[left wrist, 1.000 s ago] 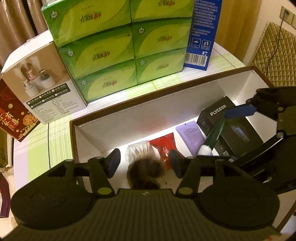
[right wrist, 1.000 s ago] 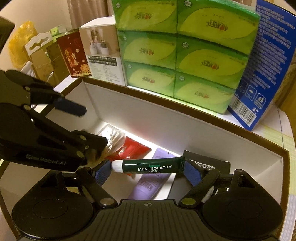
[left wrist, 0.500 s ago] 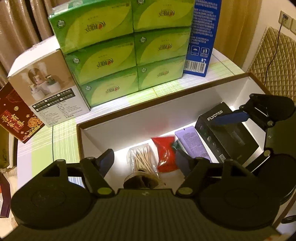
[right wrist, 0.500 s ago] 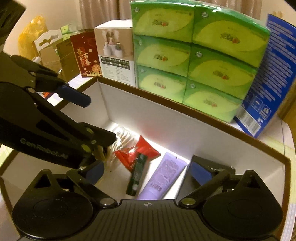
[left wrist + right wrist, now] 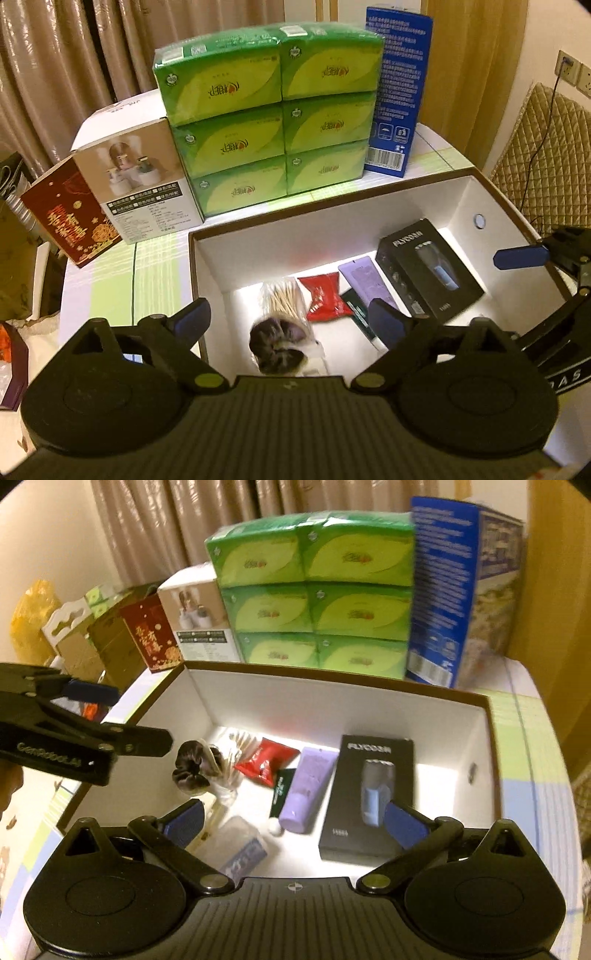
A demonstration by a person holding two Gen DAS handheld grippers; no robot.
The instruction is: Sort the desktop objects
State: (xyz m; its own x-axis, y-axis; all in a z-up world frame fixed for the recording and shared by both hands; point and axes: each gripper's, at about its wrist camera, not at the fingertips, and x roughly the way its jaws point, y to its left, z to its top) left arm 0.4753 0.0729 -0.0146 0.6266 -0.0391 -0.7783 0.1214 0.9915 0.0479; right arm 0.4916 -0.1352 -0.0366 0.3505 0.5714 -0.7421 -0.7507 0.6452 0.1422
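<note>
An open white box with a brown rim (image 5: 332,221) (image 5: 332,679) holds a dark scrunchie (image 5: 277,345) (image 5: 194,766), a bag of cotton swabs (image 5: 282,299), a red packet (image 5: 323,297) (image 5: 266,762), a dark green lip gel tube (image 5: 356,312) (image 5: 282,786), a purple tube (image 5: 308,790) and a black shaver box (image 5: 428,267) (image 5: 369,794). My left gripper (image 5: 290,319) is open and empty above the scrunchie. My right gripper (image 5: 293,821) is open and empty above the tubes. Each gripper shows in the other's view.
Stacked green tissue packs (image 5: 273,114), a tall blue box (image 5: 399,88), a white product box (image 5: 144,184) and a red box (image 5: 70,221) stand behind the white box. A clear case (image 5: 240,845) lies at the box's near side. A quilted chair (image 5: 546,147) is at the right.
My right gripper opened and let go of the lip gel tube, which now lies in the box. Both grippers have pulled back and up from the box.
</note>
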